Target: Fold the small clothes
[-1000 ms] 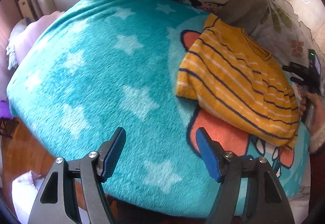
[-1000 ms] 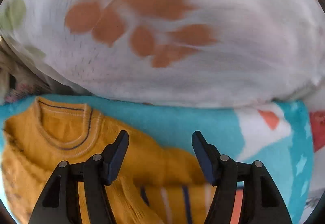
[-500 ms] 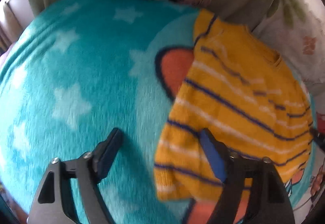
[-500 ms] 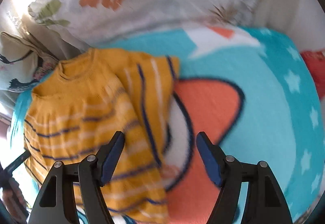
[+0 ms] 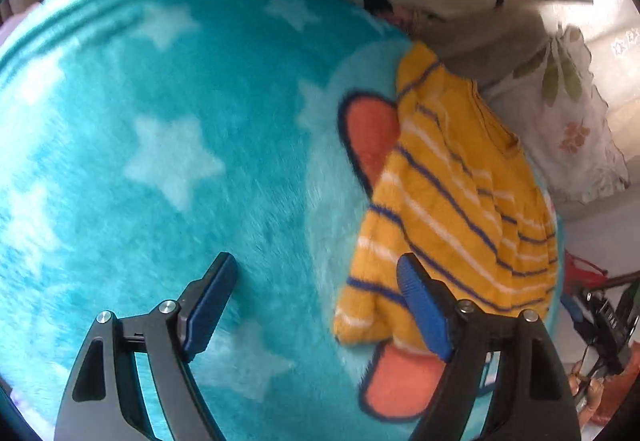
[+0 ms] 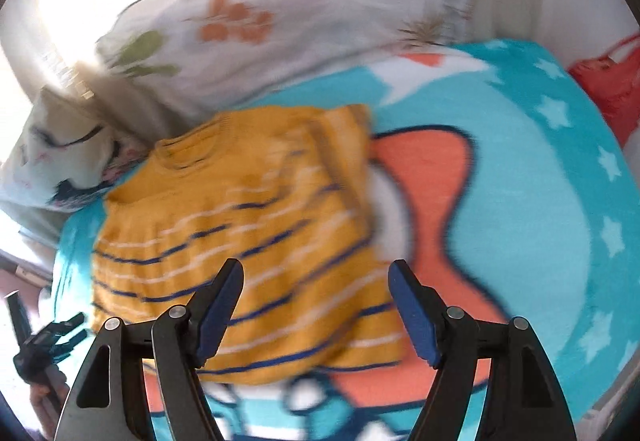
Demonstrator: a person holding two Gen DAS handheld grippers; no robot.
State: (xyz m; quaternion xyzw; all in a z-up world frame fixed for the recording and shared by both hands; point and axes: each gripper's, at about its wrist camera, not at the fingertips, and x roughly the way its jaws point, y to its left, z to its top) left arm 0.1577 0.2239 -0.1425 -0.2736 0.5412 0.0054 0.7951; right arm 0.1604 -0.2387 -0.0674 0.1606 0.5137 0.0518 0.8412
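The sweater (image 5: 452,201) is now seen at 3 o'clock of the left gripper (image 5: 316,305), shifted from centre. Both grippers (right (image 6: 316,309) included) are held apart, empty, as before.

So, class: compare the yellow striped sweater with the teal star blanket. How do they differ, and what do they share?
The sweater is mustard with navy and white stripes; the blanket is teal with white stars. The sweater is small and lies on top; the blanket spreads wide beneath it. Both are soft fabric, and neither open claw is holding either one.
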